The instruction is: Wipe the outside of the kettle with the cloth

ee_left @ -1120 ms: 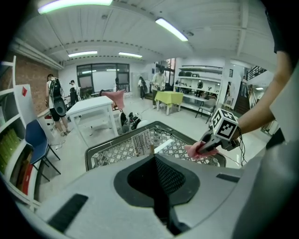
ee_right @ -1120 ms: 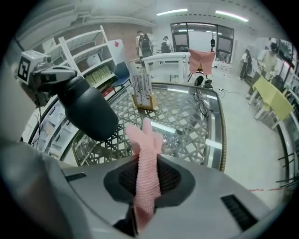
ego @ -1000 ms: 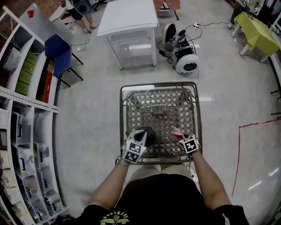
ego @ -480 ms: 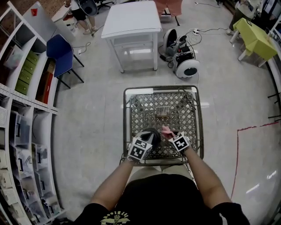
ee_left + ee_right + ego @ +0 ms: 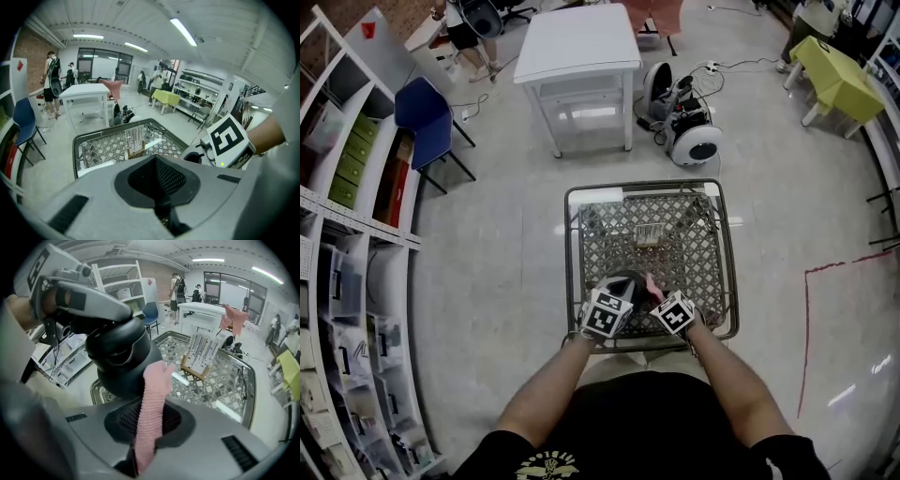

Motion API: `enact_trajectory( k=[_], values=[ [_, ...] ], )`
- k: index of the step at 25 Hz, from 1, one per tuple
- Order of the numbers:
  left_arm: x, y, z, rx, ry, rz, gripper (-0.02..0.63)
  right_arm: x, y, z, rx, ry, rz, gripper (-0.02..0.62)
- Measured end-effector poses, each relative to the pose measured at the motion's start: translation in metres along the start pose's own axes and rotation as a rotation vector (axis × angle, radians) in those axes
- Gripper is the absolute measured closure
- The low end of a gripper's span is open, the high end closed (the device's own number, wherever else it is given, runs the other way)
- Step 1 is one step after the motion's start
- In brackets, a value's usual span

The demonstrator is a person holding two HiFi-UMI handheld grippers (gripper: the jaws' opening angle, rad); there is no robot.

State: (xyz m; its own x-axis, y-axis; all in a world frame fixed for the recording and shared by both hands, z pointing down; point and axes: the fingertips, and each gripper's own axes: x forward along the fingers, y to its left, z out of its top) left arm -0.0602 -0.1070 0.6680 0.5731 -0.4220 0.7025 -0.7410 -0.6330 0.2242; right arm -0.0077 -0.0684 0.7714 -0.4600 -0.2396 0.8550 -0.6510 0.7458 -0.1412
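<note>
Start of the wipe, by the look of it: pinching the pink cloth (image 5: 152,408) in the right tongs (image 5: 139,461), laying its free end against the black kettle (image 5: 119,362); clamping the kettle's top, seemingly, in the left tongs (image 5: 165,219), at the near edge of the lattice bench (image 5: 727,272). Next, probably dragging the cloth round the wall while steadying the kettle. Counting two tongs, one cloth, one kettle, one small rod rack (image 5: 199,357) farther back.

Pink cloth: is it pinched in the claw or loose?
Pinched. The right claw is shut on the pink cloth, whose end sticks up.
</note>
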Motion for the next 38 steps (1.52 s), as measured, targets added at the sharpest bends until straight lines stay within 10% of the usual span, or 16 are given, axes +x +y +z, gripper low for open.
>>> enact_trajectory(
  k=[23,38],
  values=[
    [0.001,-0.007,0.003,0.004,-0.020,-0.034,0.601,0.004,0.097,-0.009,0.041,0.014,0.075,0.554],
    [0.001,-0.010,0.003,-0.010,-0.014,-0.021,0.601,-0.008,0.038,-0.018,-0.063,0.000,0.111,0.554]
  ],
)
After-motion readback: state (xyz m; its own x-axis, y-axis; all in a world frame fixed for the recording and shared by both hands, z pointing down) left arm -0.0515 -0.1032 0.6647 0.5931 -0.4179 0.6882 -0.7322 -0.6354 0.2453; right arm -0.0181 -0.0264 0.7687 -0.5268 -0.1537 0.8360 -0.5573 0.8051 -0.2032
